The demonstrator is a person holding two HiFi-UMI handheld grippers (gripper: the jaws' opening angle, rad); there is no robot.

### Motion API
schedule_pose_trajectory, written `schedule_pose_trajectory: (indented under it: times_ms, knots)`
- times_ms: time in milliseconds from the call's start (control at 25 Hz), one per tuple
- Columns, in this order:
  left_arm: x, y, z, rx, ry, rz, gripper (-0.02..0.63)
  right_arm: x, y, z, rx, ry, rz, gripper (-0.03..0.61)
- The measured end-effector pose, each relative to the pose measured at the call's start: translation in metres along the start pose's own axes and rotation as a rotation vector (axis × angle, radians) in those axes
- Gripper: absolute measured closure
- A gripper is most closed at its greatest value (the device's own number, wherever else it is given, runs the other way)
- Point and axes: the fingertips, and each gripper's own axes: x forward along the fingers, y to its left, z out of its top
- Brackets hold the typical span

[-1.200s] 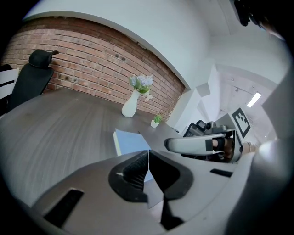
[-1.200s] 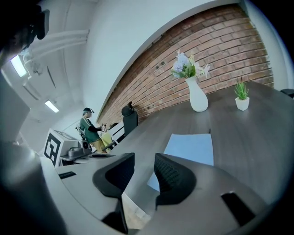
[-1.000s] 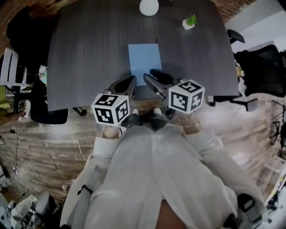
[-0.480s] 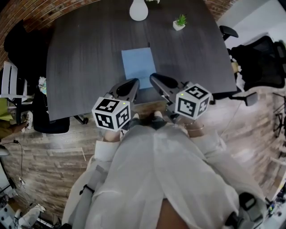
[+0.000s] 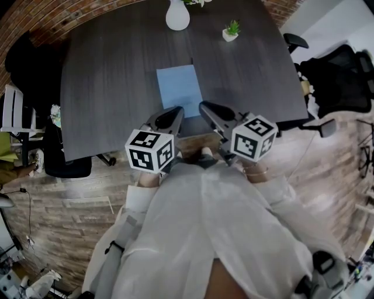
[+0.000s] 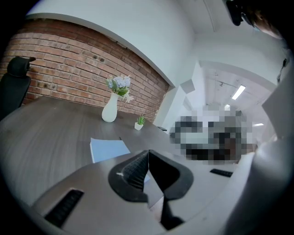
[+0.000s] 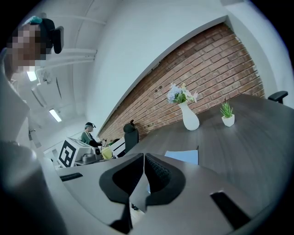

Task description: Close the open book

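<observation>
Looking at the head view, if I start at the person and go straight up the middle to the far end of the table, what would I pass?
left gripper → blue book → white vase

The right gripper (image 7: 144, 156) pointed across the dark grey wood-grain table (image 7: 248, 142). Its black ribbed jaws were closing, almost together, with nothing between them. Just beyond them a thin light-blue book (image 7: 184, 157) lay flat and shut on the table. Farther off stood a white vase of pale flowers (image 7: 189, 117) and, to its right, a small green plant in a white pot (image 7: 227, 118), both before a red brick wall (image 7: 206, 69). A black office chair (image 7: 130, 134) stood at the table's far left.
</observation>
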Motion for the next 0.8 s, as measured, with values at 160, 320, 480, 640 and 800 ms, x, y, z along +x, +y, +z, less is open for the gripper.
schedule_pose_trajectory:
  times_ms: [160, 320, 480, 640, 800]
  knots:
    - [0.001, 0.0, -0.006, -0.008, 0.011, 0.0, 0.606, 0.001, -0.001, -0.005, -0.003, 0.004, -0.001, 0.565]
    - [0.001, -0.001, -0.011, -0.011, 0.032, -0.007, 0.606, 0.002, -0.001, -0.012, -0.001, 0.021, 0.001, 0.566]
    - [0.001, 0.0, -0.012, -0.009, 0.043, -0.002, 0.606, 0.0, -0.005, -0.015, 0.002, 0.025, -0.004, 0.568]
    - [0.002, -0.001, -0.013, -0.012, 0.051, -0.001, 0.606, -0.002, -0.007, -0.018, 0.0, 0.027, -0.012, 0.571]
    - [0.004, 0.0, -0.015, -0.016, 0.057, 0.001, 0.606, -0.002, -0.008, -0.021, -0.001, 0.043, -0.014, 0.571]
